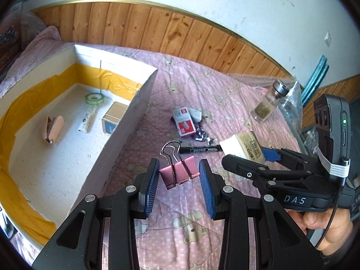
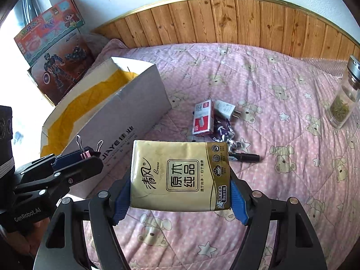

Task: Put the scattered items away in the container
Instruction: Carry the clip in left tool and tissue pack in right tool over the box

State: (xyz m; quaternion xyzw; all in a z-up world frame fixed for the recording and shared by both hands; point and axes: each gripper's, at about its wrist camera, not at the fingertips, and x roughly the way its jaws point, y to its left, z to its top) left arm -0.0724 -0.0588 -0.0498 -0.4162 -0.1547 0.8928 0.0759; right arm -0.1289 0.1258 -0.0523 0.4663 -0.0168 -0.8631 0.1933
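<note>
Right claw (image 2: 180,199) gripping tissue pack (image 2: 177,175), base hidden

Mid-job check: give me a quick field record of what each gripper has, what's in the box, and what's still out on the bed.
left gripper: jaws around pink binder clip, grip unclear
right gripper: shut on tissue pack
box: open, on bed left of both grippers
in box: tape roll, small carton, pink case, white tube
still on bed: staple boxes, black marker, charger plug, keychain, glass jar
</note>
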